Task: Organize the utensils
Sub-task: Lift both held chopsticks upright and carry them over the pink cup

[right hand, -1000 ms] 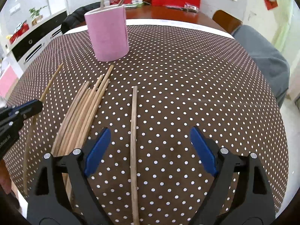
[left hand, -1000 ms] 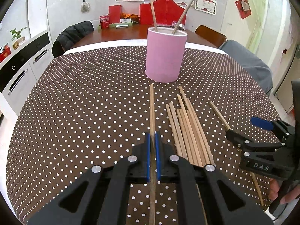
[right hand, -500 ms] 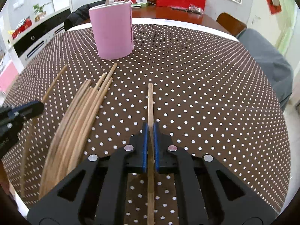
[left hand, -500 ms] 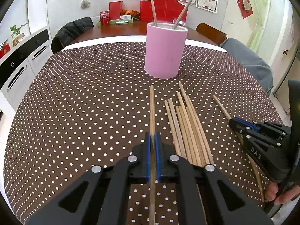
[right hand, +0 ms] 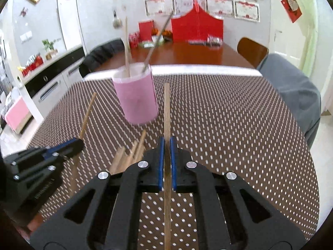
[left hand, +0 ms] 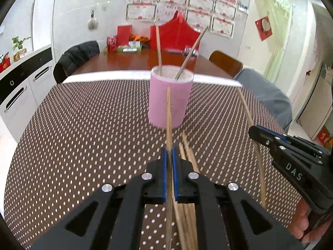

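Left gripper (left hand: pixel 170 162): black plastic frame, triangular cut-outs, four silver round screws, blue pads lining both fingers (left hand: pixel 164 166). Right gripper (right hand: pixel 166 158): same build; white "DAS" lettering on its side. Bare hand (left hand: pixel 302 225) at its grip.

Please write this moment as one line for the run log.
left gripper: shut on chopstick | right gripper: shut on chopstick | pink cup: two chopsticks inside | loose chopsticks: on table

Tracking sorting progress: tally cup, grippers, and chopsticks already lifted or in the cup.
Pink cup: 1
Grippers: 2, left gripper, right gripper
Chopsticks in the cup: 2
Gripped chopsticks: 2
Total: 7
Loose pile: partly hidden, uncounted
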A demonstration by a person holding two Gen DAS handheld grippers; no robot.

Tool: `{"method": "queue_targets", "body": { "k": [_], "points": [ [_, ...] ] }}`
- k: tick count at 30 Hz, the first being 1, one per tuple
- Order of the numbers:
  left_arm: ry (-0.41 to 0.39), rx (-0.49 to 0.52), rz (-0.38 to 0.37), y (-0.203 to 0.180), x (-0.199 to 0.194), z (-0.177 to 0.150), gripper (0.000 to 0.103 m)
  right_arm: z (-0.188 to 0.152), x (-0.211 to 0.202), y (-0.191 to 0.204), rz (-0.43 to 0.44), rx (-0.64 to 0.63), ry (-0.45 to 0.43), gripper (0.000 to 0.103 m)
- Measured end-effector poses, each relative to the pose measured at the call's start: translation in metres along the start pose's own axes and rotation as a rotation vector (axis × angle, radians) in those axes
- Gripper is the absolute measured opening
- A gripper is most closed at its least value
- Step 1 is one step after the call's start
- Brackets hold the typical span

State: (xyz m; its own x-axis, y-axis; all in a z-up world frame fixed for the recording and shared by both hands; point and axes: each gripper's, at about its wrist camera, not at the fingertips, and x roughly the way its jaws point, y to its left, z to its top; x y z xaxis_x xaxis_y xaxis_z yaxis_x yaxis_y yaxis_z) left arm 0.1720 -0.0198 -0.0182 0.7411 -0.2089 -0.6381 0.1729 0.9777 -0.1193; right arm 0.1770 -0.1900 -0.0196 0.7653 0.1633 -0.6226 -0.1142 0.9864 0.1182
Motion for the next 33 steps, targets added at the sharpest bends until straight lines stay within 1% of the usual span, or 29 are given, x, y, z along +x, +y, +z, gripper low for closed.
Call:
{"method": "queue_targets", "body": {
  "k": [2, 5, 8, 13, 16, 18, 24, 28, 31, 33],
  "points": [
    [-0.031, -0.003, 0.003, -0.002, -0.003, 0.008, 0.006, 0.010, -0.007, 0.002, 0.010, 0.007, -0.040, 0.006],
    [-0.073, -0.005, 0.006, -0.004, -0.008, 0.019, 0.006, 0.016, -0.017, 0.003, 0.020, 0.013, -0.079, 0.006],
    [-0.110, -0.008, 0.006, -0.006, -0.013, 0.031, 0.006, 0.030, -0.024, 0.006, 0.023, 0.024, -0.125, 0.006],
    [-0.178, -0.040, 0.005, -0.002, -0.022, 0.054, 0.006, 0.052, -0.036, 0.011, 0.039, 0.031, -0.204, 0.006],
    [-0.216, -0.040, 0.026, -0.004, -0.028, 0.071, 0.006, 0.066, -0.039, 0.012, 0.052, 0.038, -0.246, 0.006],
    [-0.224, -0.041, 0.024, -0.004, -0.029, 0.082, 0.006, 0.078, -0.041, 0.014, 0.058, 0.042, -0.275, 0.006],
    [-0.286, -0.022, 0.013, -0.009, -0.038, 0.117, 0.006, 0.116, -0.042, 0.018, 0.070, 0.044, -0.351, 0.006],
    [-0.354, 0.003, 0.034, -0.014, -0.041, 0.141, 0.006, 0.141, -0.038, 0.017, 0.078, 0.063, -0.400, 0.006],
    [-0.367, 0.006, 0.022, -0.014, -0.038, 0.154, 0.006, 0.157, -0.032, 0.016, 0.085, 0.070, -0.418, 0.006],
    [-0.388, 0.011, 0.031, -0.012, -0.037, 0.163, 0.006, 0.165, -0.029, 0.017, 0.085, 0.068, -0.432, 0.006]
  ]
}}
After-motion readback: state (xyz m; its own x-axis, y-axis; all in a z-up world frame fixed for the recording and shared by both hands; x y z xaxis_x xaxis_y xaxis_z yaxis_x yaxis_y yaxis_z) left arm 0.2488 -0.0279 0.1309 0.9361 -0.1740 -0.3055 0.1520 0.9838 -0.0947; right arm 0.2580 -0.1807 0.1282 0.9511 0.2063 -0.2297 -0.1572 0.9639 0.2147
